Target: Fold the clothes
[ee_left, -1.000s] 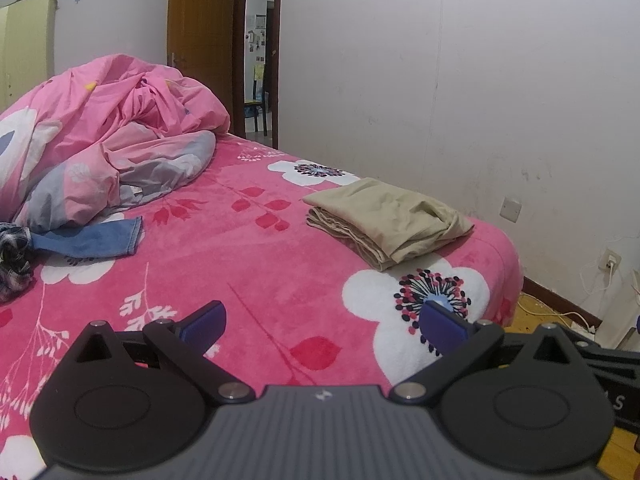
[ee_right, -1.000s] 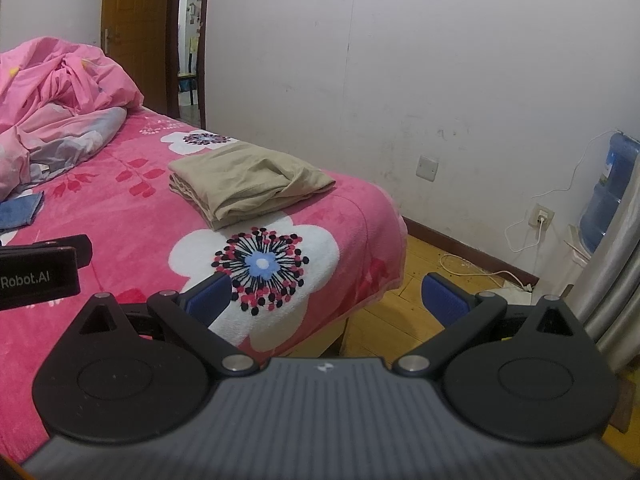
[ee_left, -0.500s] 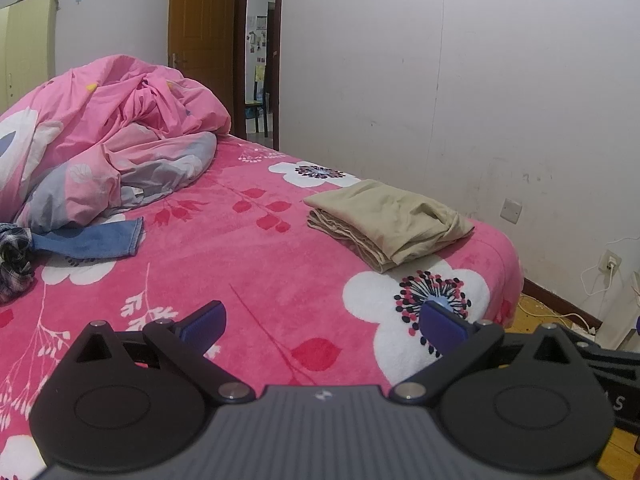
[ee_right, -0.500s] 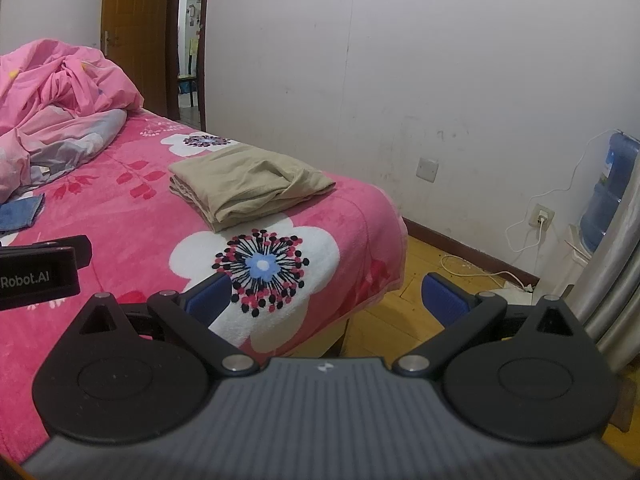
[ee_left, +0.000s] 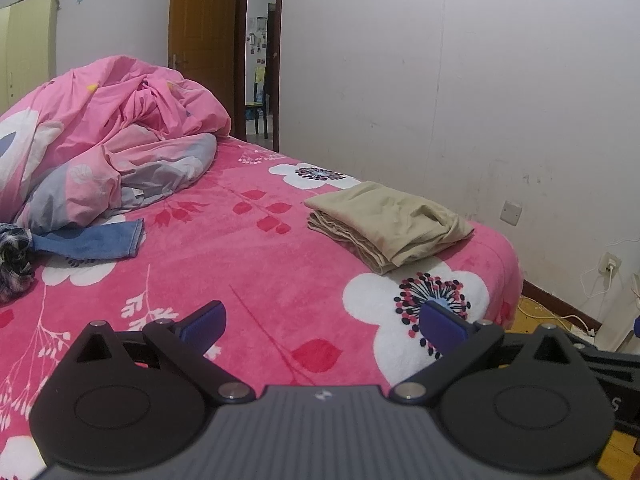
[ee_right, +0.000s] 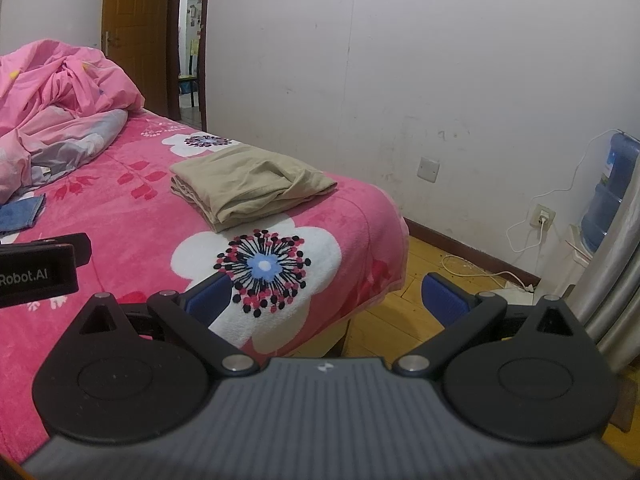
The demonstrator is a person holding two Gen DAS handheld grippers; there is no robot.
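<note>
A folded beige garment (ee_left: 390, 224) (ee_right: 248, 184) lies near the right edge of the pink flowered bed (ee_left: 248, 264) (ee_right: 132, 216). A blue denim piece (ee_left: 96, 242) (ee_right: 20, 212) lies unfolded at the left, beside a dark checked cloth (ee_left: 14, 258). My left gripper (ee_left: 322, 326) hovers open over the bed's near part, well short of the beige garment, holding nothing. My right gripper (ee_right: 326, 300) stands open over the bed's right corner, empty. The left gripper's body (ee_right: 38, 274) shows at the right wrist view's left edge.
A crumpled pink duvet (ee_left: 100, 140) (ee_right: 60, 100) is heaped at the bed's far left. A white wall runs close along the right. Wooden floor (ee_right: 420, 312), cables, a wall socket (ee_right: 542, 216) and a blue water bottle (ee_right: 610, 196) lie right of the bed. A brown door (ee_left: 204, 40) stands open behind.
Both views have drifted very slightly; the grippers stay open and the clothes have not moved.
</note>
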